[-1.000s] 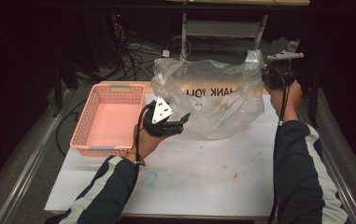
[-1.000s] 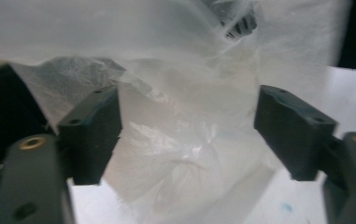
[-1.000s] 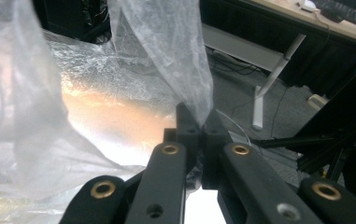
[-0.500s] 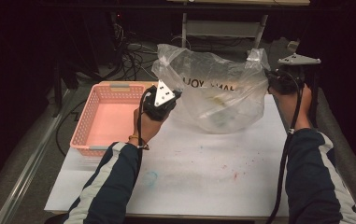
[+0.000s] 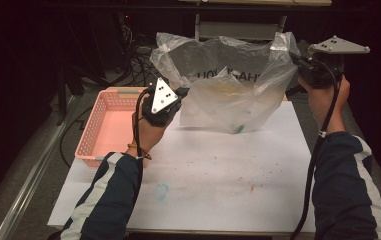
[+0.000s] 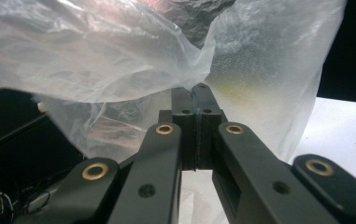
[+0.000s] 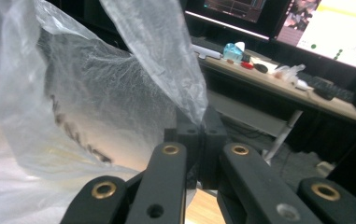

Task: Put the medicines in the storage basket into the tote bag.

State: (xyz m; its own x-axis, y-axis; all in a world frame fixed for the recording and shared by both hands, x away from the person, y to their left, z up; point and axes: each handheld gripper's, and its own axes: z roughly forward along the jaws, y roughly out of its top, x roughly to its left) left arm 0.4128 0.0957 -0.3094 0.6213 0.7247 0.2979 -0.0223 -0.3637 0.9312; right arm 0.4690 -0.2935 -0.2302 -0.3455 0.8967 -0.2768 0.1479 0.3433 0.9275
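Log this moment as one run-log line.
left gripper: shut on plastic bag | right gripper: shut on plastic bag | bag: held up over table

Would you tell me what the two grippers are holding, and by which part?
Both hold the clear plastic bag: the left gripper pinches its film, the right gripper its upper edge.

A white, paint-flecked worktop [image 5: 218,170] stands in a dark room with tangled cables [image 5: 138,55] on the floor behind, and a desk [image 7: 278,88] (cluttered with small things) under lit monitors [image 7: 334,32].
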